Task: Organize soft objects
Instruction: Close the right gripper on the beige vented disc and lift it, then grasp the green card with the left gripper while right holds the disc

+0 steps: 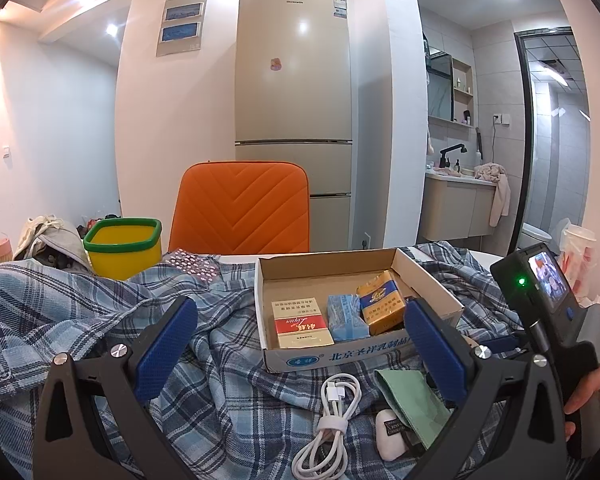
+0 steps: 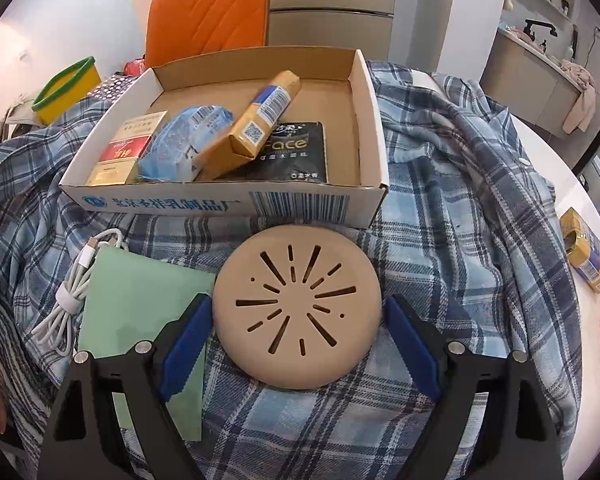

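Round beige soft pad with slotted sunburst cutouts (image 2: 298,307), lying flat on the blue plaid flannel shirt (image 2: 460,208) spread over the tabletop, just in front of the shallow open cardboard box (image 2: 370,128). Looks like the reach-and-grab step: right hand-held gripper (image 2: 298,344) spread wide, blue fingers flanking the pad's near half, not clamped on anything yet. Left hand-held gripper (image 1: 300,344) also wide open and empty, hovering over the shirt near the coiled white charging cable (image 1: 332,420) and green cloth pouch (image 2: 140,304). Next move probably: squeeze shut across the pad, lift, then over the box wall. Box already crowded on the left, so best aimed at the bare right side.
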{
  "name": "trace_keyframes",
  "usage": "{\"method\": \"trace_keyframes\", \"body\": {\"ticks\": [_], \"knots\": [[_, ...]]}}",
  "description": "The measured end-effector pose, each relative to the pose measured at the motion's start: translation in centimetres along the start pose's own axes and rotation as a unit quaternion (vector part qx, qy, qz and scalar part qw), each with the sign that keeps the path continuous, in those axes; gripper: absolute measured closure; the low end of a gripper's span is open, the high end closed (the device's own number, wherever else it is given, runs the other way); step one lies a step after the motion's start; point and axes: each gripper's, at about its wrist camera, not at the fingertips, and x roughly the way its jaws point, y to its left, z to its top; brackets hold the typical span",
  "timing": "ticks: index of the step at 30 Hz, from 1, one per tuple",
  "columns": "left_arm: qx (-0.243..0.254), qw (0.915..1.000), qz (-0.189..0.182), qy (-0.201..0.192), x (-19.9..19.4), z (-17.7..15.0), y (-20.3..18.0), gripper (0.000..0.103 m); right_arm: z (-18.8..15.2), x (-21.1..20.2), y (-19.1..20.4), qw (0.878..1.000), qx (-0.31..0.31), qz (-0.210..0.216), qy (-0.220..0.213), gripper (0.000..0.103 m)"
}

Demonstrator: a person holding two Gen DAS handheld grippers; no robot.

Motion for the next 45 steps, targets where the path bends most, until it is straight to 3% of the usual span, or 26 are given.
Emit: {"method": "trace_keyframes", "body": {"ticks": [6, 10, 15, 18, 22, 25, 29, 33, 36, 39, 45], "knots": [[0.005, 0.9999, -0.011, 0.008, 0.2, -0.1, -0.2, 0.000, 0.1, -0.4, 0.1, 1.000, -0.005, -0.008, -0.015, 0.019], [0.015, 0.9985, -0.041, 0.034, 1.1, -0.2, -0.7, 0.000, -0.1, -2.5, -0.1, 0.998, 0.002, -0.016, -0.060, 0.020], [0.008, 0.9919, -0.088, 0.092, 3.2, -0.6, -0.9, 0.020, -0.6, -6.1, -0.4, 0.990, 0.011, -0.012, -0.143, 0.020], [-0.027, 0.9761, -0.146, 0.159, 5.3, -1.2, -0.5, 0.030, -0.9, -7.7, -0.8, 0.983, 0.027, -0.005, -0.184, 0.020], [-0.085, 0.9505, -0.185, 0.235, 7.8, -2.4, 0.6, 0.060, -1.1, -8.7, -0.8, 0.979, 0.030, -0.001, -0.202, 0.020], [-0.120, 0.9287, -0.220, 0.273, 9.0, -3.2, 1.1, 0.067, -1.0, -8.5, -0.5, 0.980, 0.028, -0.005, -0.195, 0.020], [-0.142, 0.9079, -0.270, 0.288, 9.0, -3.4, 0.9, 0.069, -1.0, -7.8, -0.3, 0.983, 0.021, -0.006, -0.184, 0.020], [-0.142, 0.9052, -0.254, 0.310, 9.2, -3.7, 0.8, 0.069, -1.2, -7.7, -0.1, 0.983, 0.016, -0.007, -0.185, 0.020], [-0.158, 0.8925, -0.278, 0.318, 9.3, -3.8, 0.9, 0.069, -1.2, -7.6, 0.0, 0.983, 0.013, -0.007, -0.184, 0.020], [-0.167, 0.8827, -0.295, 0.326, 9.6, -3.8, 1.0, 0.080, -1.1, -7.4, 0.1, 0.984, 0.011, -0.007, -0.178, 0.020], [-0.171, 0.8757, -0.284, 0.351, 10.5, -3.7, 0.9, 0.084, -1.1, -7.4, 0.2, 0.984, 0.009, -0.007, -0.179, 0.020]]}}
